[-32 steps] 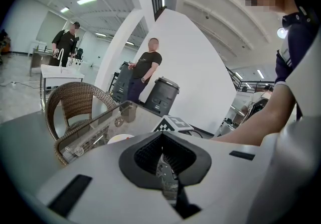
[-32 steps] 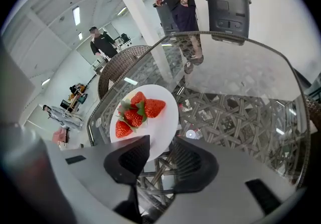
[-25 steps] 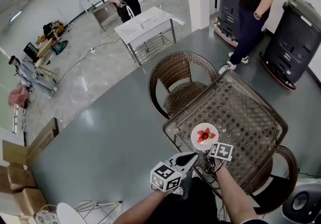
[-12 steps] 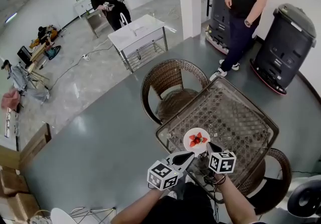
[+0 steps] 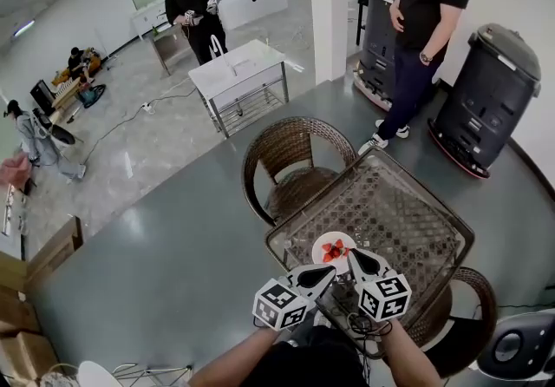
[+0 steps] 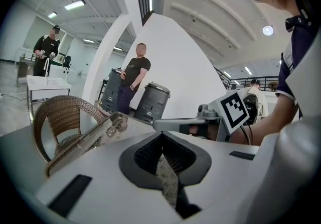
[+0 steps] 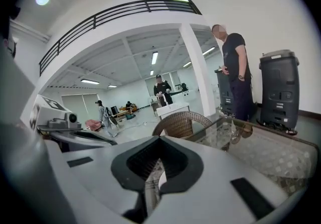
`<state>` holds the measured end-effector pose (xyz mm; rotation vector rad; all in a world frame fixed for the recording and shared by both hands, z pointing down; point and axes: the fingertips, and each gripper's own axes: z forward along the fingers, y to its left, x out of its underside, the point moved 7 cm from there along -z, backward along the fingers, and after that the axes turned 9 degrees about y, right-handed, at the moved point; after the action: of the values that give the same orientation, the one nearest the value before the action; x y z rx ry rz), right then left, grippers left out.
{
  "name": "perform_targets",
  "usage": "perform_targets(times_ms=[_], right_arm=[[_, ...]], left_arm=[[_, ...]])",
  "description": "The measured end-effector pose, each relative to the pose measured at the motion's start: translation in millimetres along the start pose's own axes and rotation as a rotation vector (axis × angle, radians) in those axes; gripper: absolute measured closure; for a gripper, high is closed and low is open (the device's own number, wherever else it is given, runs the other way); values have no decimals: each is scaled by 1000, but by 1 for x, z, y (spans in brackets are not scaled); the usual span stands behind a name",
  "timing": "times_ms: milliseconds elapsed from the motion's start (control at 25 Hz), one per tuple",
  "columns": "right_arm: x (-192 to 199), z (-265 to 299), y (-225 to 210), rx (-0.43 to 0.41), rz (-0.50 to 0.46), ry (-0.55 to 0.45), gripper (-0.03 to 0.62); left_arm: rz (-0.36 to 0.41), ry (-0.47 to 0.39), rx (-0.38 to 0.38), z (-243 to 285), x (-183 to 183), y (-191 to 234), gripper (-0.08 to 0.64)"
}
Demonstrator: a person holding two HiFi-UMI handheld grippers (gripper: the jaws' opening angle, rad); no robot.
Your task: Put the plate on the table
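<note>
A white plate (image 5: pixel 332 248) with red fruit pieces on it rests flat on the glass-topped wicker table (image 5: pixel 408 220), near its closest corner. My right gripper (image 5: pixel 352 255) is shut and empty, its tip just at the plate's near rim. My left gripper (image 5: pixel 333 271) hovers a little short of the plate on the left, its jaws shut with nothing between them. In the left gripper view the shut jaws (image 6: pixel 163 142) point over the table edge, with the right gripper (image 6: pixel 200 126) beside them. The right gripper view shows its own shut jaws (image 7: pixel 159 140) above the glass top (image 7: pixel 281 155).
A wicker chair (image 5: pixel 290 151) stands at the table's far-left side and another (image 5: pixel 468 329) at its near right. A person in black (image 5: pixel 421 21) stands beyond the table by two dark bins (image 5: pixel 486 90). A white bench (image 5: pixel 238 73) and other people are farther off.
My right gripper has drawn back toward me from the plate's rim. The plate stays where it is on the table. The left gripper has hardly moved.
</note>
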<state>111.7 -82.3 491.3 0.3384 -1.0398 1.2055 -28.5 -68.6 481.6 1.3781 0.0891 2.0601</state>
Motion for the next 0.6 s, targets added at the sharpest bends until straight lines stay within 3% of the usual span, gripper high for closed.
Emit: perform_targets(times_ms=[600], right_arm=[[-27, -21, 7, -36, -57, -89, 588]], left_arm=[[13, -14, 8, 1, -15, -3, 555]])
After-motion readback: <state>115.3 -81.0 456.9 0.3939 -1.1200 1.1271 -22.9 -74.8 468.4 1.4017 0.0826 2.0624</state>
